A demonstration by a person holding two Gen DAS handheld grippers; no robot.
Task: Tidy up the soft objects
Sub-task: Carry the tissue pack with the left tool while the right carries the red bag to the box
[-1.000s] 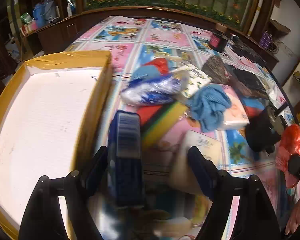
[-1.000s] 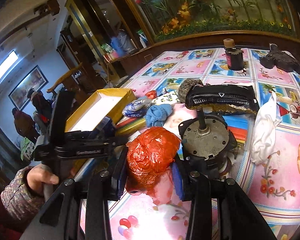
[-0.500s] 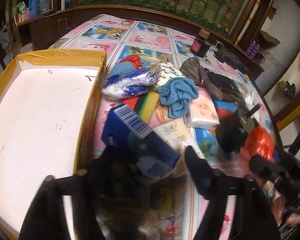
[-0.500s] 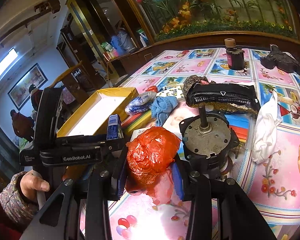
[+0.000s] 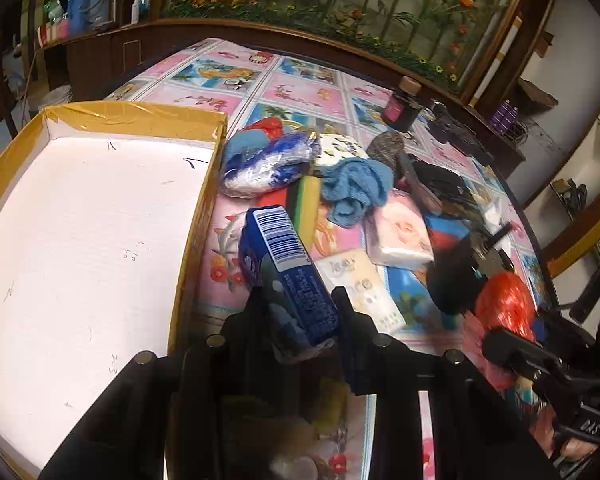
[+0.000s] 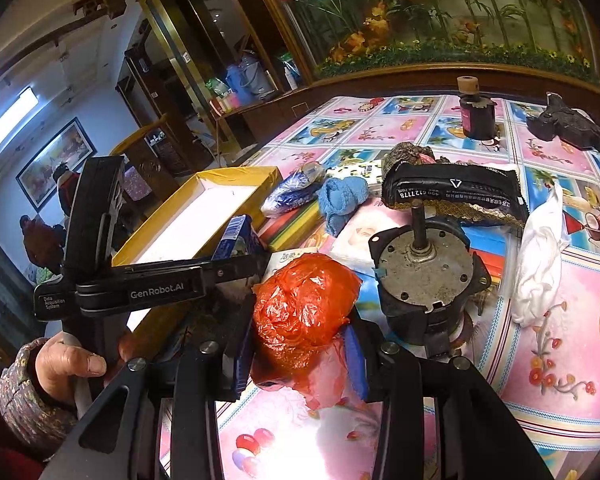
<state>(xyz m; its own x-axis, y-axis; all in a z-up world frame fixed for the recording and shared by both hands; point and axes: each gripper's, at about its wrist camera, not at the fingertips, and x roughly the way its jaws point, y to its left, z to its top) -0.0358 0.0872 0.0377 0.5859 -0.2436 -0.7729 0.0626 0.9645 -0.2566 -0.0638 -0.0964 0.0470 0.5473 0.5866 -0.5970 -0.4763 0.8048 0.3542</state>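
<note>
Two grippers, each clamped on one soft thing beside the yellow-rimmed box (image 5: 100,114).

The left gripper (image 5: 298,300), its jaws just closed in, pinches a blue tissue pack (image 5: 284,268) tilted above the tablecloth (image 5: 300,92), just right of the box wall. Only the right wrist view shows the hand (image 6: 66,364) on its handle. The right gripper (image 6: 300,344) squeezes a crumpled red plastic bag (image 6: 304,304); one grey motor (image 6: 424,272) stands just beside it. One blue cloth (image 5: 354,190) lies behind.
</note>
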